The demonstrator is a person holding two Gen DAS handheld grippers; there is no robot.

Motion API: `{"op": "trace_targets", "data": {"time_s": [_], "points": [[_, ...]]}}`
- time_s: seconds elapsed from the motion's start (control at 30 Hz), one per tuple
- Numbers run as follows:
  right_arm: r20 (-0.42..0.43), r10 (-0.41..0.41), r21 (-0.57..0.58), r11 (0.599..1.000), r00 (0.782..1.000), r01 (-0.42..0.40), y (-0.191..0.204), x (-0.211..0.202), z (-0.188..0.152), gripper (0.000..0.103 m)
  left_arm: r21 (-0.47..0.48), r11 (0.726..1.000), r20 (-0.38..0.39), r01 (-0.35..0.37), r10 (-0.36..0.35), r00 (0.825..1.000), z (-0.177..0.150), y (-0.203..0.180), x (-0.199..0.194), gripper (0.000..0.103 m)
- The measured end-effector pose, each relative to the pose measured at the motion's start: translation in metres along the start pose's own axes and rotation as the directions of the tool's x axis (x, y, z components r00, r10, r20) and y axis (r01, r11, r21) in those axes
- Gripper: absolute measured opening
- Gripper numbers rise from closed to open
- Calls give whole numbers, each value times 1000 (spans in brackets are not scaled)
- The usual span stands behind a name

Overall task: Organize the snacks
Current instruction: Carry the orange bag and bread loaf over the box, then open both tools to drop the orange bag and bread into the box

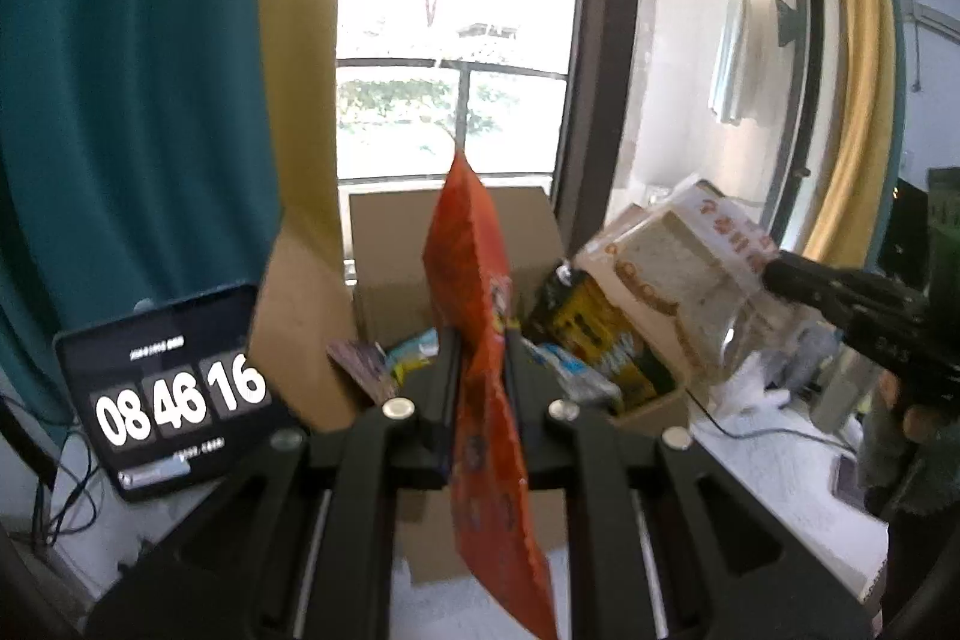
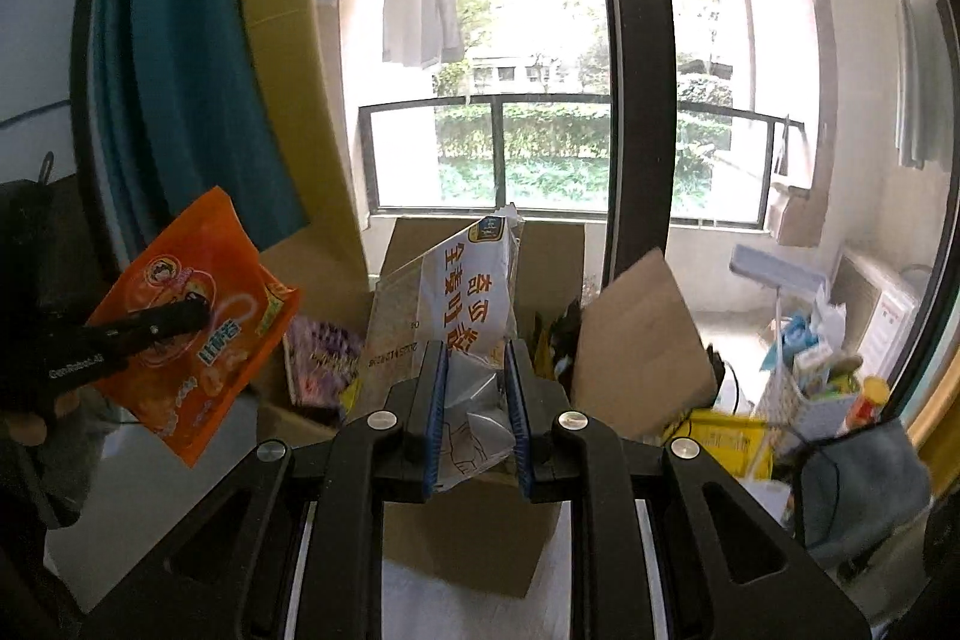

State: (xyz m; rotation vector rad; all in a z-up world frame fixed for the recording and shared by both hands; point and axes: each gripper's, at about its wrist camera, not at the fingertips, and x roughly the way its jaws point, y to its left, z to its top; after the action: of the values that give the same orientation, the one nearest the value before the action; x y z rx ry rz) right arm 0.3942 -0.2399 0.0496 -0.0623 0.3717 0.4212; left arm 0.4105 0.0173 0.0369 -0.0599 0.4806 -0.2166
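My left gripper (image 1: 480, 340) is shut on an orange snack packet (image 1: 480, 292), held edge-on above an open cardboard box (image 1: 396, 232). The same orange packet (image 2: 198, 322) shows flat in the right wrist view, pinched by the left gripper (image 2: 201, 310). My right gripper (image 2: 477, 358) is shut on the clear end of a bread bag (image 2: 462, 292) with white label and orange lettering. In the left wrist view that bread bag (image 1: 678, 274) hangs at the right from the right gripper (image 1: 771, 274). Inside the box lie several snack packs, among them a yellow-black one (image 1: 591, 334).
A tablet (image 1: 174, 388) showing a clock leans at the left on the white table (image 1: 774, 466). Cables trail beside it. A box flap (image 2: 642, 346) stands up at the right. A basket of items (image 2: 804, 376) and a grey cloth (image 2: 858, 484) sit far right. Window and curtains rise behind.
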Motion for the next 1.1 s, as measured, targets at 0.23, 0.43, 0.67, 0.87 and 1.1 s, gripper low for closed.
{"op": "trace_targets", "data": {"time_s": [0.23, 0.43, 0.67, 0.87, 1.1], "points": [[-7, -47, 14, 999, 999, 47, -5, 39, 28, 21, -1, 1000, -2, -11, 11, 1000, 28, 18, 44, 13], [-33, -74, 49, 996, 997, 76, -12, 73, 35, 21, 17, 999, -54, -40, 41, 998, 33, 24, 87, 13], [-58, -91, 62, 994, 994, 94, -8, 107, 37, 21, 14, 996, -115, -84, 85, 990, 32, 34, 135, 15], [-88, -86, 93, 991, 992, 94, -12, 138, 33, 21, 9, 994, -111, -113, 113, 987, 35, 35, 148, 29], [-116, -73, 128, 988, 991, 87, -14, 158, 26, 31, 0, 995, -76, -100, 100, 992, 39, 35, 131, 50]]}}
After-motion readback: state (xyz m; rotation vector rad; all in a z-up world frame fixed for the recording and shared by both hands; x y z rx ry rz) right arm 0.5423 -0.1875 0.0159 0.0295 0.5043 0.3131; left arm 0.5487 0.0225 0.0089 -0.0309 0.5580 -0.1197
